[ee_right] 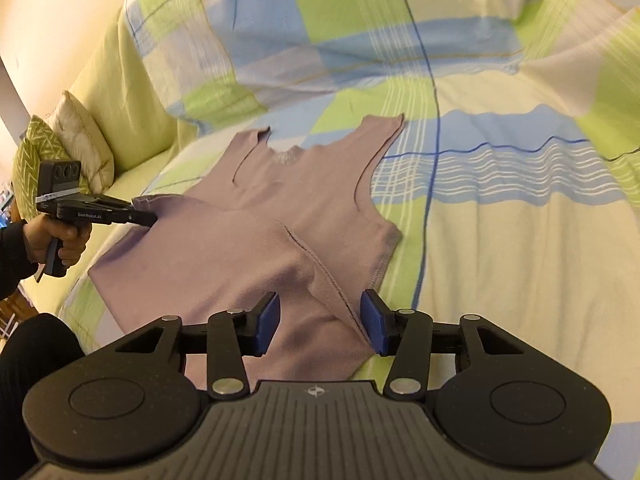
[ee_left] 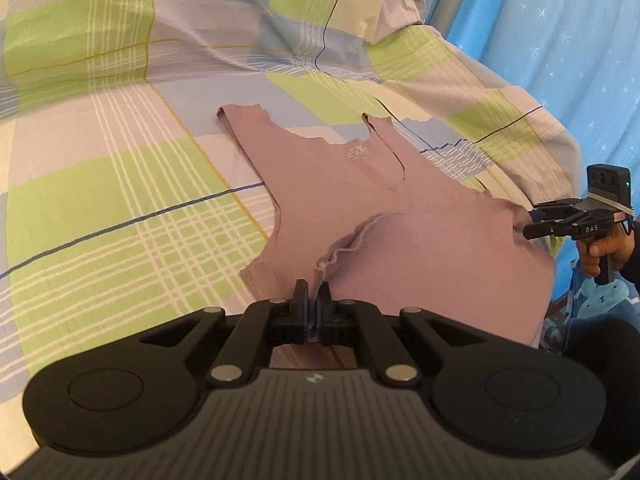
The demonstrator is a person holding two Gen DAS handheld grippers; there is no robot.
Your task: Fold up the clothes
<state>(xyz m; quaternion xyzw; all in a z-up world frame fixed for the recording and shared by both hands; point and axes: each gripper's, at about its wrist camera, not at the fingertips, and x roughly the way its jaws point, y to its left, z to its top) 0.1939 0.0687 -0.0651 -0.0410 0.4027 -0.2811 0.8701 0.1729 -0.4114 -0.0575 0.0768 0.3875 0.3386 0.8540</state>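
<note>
A mauve sleeveless top (ee_left: 340,184) lies on the checked bedsheet (ee_left: 100,184), straps pointing away and the lower part raised toward me. My left gripper (ee_left: 313,292) is shut on a bunched piece of its hem. In the right wrist view, the left gripper (ee_right: 146,214) pinches the top's (ee_right: 320,200) near-left corner. My right gripper (ee_right: 320,320) is open, its blue pads (ee_right: 374,326) wide apart on either side of the stitched hem edge. In the left wrist view, the right gripper (ee_left: 528,222) sits at the cloth's right corner.
A heaped checked quilt (ee_right: 320,40) lies beyond the top. Two cushions (ee_right: 80,136) rest at the left end of the bed. A blue starred curtain (ee_left: 560,60) hangs on the right. A person's hand (ee_right: 60,240) and dark-clad leg (ee_right: 32,360) are beside the bed edge.
</note>
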